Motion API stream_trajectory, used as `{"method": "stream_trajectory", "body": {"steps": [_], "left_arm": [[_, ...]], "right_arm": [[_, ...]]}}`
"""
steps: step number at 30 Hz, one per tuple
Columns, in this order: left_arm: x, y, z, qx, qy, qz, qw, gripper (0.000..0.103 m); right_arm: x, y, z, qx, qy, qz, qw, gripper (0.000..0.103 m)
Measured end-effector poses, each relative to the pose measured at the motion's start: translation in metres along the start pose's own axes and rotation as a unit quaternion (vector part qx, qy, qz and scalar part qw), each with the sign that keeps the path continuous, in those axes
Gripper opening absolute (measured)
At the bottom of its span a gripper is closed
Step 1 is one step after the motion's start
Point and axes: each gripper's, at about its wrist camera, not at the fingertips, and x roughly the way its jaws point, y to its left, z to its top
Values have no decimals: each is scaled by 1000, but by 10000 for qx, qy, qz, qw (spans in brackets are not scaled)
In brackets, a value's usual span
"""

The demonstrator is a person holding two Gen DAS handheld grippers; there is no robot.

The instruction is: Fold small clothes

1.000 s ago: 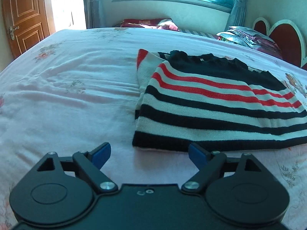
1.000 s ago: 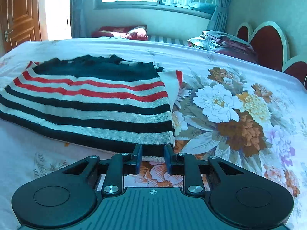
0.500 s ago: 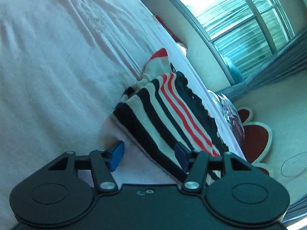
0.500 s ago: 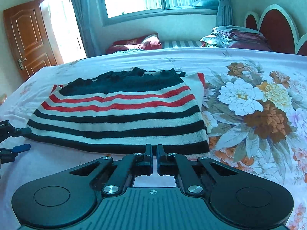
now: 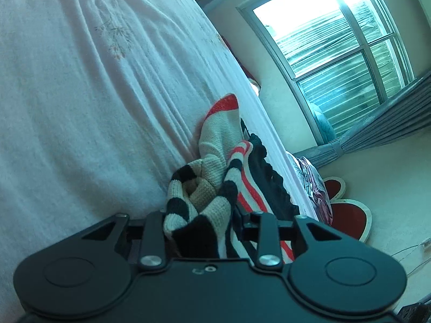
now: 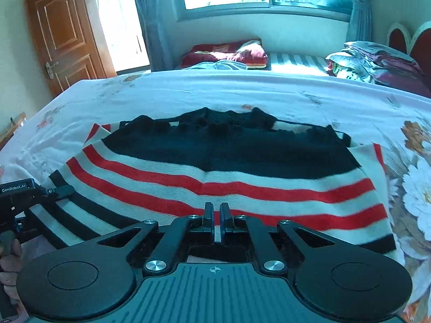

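Observation:
A knitted sweater (image 6: 215,158) with black, white and red stripes lies flat on the bed (image 6: 215,91). My right gripper (image 6: 214,212) is shut at the middle of its near hem, with black hem fabric showing under the fingers. In the left wrist view, rolled on its side, the sweater's (image 5: 215,140) left corner is bunched up between the closing jaws of my left gripper (image 5: 199,215), which press on the knit. The left gripper (image 6: 63,190) also shows at the sweater's left edge in the right wrist view, held by a hand (image 6: 8,258).
The bed sheet (image 5: 80,94) is pale pink with a big flower print (image 6: 420,188) to the right. Folded bedding (image 6: 377,62) and a red pillow (image 6: 226,52) lie at the far side, by a headboard (image 6: 404,37). A wooden door (image 6: 62,35) stands far left.
The left gripper rolled sideways, reached the sweater's left corner and closed on it, bunching the knit. The right gripper shut at the near hem and moved toward the sweater's middle.

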Motion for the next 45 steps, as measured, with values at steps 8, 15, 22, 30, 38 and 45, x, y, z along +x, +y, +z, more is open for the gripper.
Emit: {"method": "stream_trajectory", "body": {"steps": [8, 15, 22, 30, 38, 45], "left_arm": [[-4, 8, -7, 2, -107, -98, 9999, 17], [-6, 8, -8, -75, -135, -158, 9998, 17], [-20, -35, -4, 475, -339, -304, 9978, 17], [-11, -183, -52, 2043, 183, -498, 9775, 17], [91, -247, -210, 3382, 2272, 314, 9127, 35], [12, -252, -168, 3424, 1078, -358, 9327, 53]], "right_arm": [[40, 6, -11, -212, 290, -167, 9992, 5], [41, 0, -10, -201, 285, -80, 9994, 5], [39, -13, -10, -129, 252, 305, 9991, 5], [-29, -108, 1, 1449, -545, 880, 9840, 5], [-108, -229, -7, 2551, -1011, 947, 9569, 6], [-124, -257, -12, 2780, -796, 1681, 9424, 58]]}}
